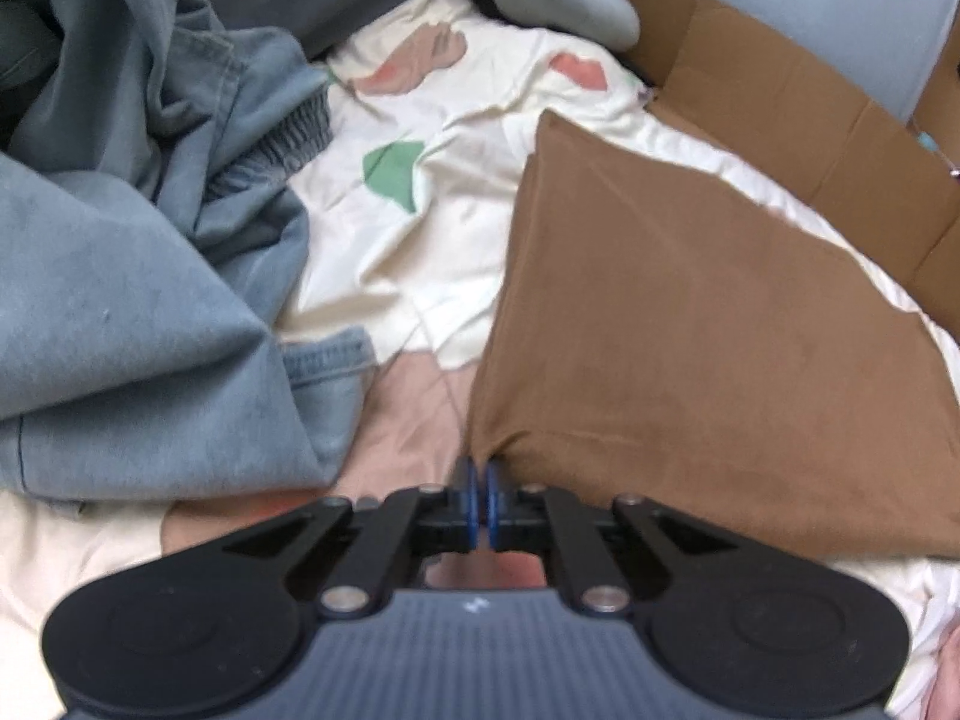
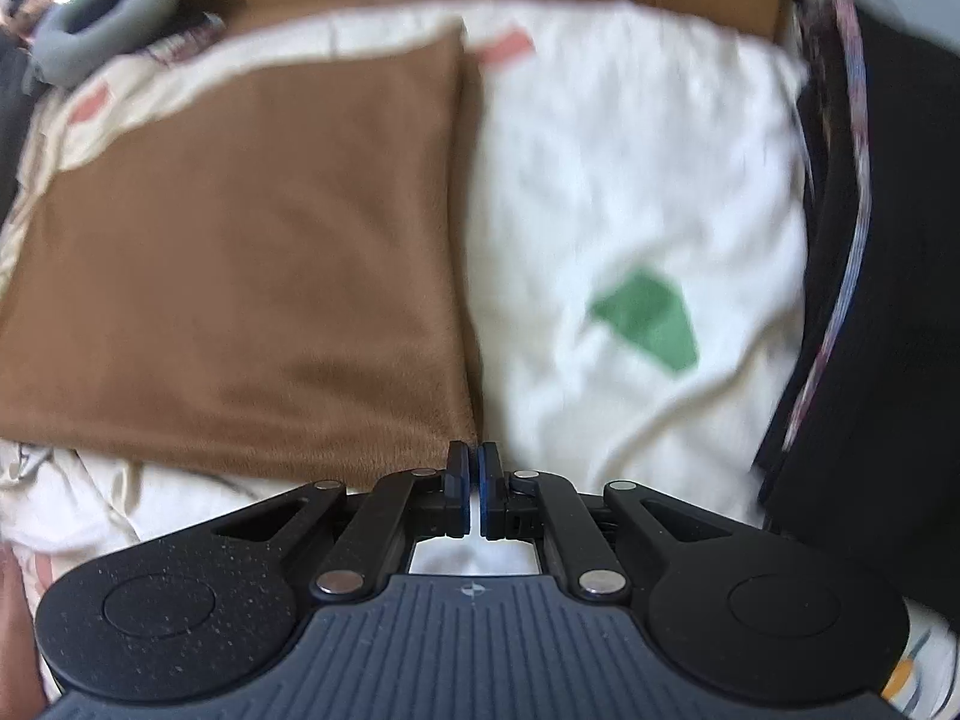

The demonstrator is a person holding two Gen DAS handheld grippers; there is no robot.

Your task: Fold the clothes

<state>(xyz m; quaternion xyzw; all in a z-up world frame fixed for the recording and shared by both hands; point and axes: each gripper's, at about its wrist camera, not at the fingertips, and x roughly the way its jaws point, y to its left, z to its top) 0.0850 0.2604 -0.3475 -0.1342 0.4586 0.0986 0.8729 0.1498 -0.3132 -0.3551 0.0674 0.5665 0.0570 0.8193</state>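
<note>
A folded brown garment (image 1: 690,360) lies flat on a cream bedsheet (image 1: 420,228) printed with pink and green patches. My left gripper (image 1: 480,468) is shut on its near left corner, and the cloth draws to a point between the blue pads. In the right wrist view the same brown garment (image 2: 240,240) fills the left half of the frame. My right gripper (image 2: 473,450) is shut at its near right corner, where the cloth's edge runs into the pads. The bedsheet (image 2: 600,150) spreads out to the right of it.
A heap of blue denim clothes (image 1: 150,240) crowds the left side. Flattened cardboard (image 1: 780,120) lines the far edge behind the sheet. A grey neck pillow (image 2: 108,18) lies at the far left. A stack of dark folded clothes (image 2: 888,300) stands on the right.
</note>
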